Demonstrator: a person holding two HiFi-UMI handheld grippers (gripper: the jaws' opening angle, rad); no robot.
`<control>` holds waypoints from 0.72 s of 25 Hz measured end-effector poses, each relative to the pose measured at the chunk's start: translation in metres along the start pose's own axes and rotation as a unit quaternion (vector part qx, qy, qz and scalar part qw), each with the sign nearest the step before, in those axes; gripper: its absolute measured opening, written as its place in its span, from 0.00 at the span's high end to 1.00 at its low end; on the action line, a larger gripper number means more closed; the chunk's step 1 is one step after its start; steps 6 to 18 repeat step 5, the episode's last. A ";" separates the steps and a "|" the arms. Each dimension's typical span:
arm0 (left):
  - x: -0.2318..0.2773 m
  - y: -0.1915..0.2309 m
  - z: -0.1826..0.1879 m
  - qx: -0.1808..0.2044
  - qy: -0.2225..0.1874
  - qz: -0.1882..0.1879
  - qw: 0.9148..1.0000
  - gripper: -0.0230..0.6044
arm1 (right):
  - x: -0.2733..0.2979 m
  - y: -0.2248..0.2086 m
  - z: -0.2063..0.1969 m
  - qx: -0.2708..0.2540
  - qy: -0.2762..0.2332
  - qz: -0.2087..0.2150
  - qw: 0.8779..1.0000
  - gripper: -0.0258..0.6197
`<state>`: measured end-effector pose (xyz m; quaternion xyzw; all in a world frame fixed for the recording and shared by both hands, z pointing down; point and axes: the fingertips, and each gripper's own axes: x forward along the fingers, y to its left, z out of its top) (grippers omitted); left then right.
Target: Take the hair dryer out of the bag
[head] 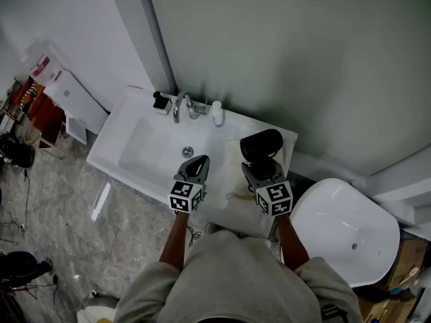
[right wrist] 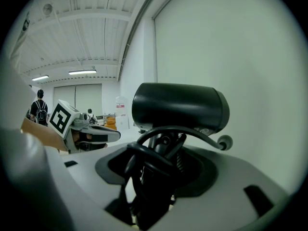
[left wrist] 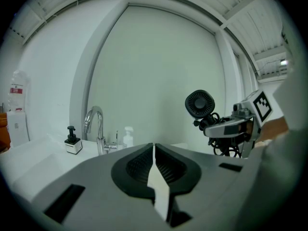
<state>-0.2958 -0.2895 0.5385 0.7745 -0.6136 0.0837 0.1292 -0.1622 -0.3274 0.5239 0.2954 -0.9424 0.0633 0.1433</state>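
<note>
A black hair dryer [head: 261,145] is held up over the right end of the white sink counter [head: 118,130]. My right gripper [head: 259,168] is shut on its handle, and the coiled black cord is bunched between the jaws. In the right gripper view the dryer's barrel [right wrist: 180,107] lies crosswise above my right gripper [right wrist: 159,155]. From the left gripper view I see the dryer's rear grille [left wrist: 199,104]. A pale flat bag [head: 234,170] lies on the counter under the dryer. My left gripper [head: 199,161] hovers over the basin's front, shut and empty [left wrist: 153,147].
A chrome faucet [head: 180,106], a black-topped soap dispenser [head: 160,102] and a small white spray bottle [head: 217,112] stand along the back of the sink. A white toilet bowl [head: 343,231] sits to the right. Shelves with clutter [head: 30,106] stand at the far left.
</note>
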 end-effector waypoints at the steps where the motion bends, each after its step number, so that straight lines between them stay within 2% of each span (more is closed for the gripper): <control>1: 0.001 0.000 0.000 0.000 0.000 -0.001 1.000 0.93 | 0.000 -0.001 0.000 0.000 0.000 -0.001 1.000 0.58; 18: 0.002 -0.006 0.001 0.002 0.001 -0.007 1.000 0.93 | -0.003 -0.002 0.000 0.001 0.002 -0.005 1.000 0.58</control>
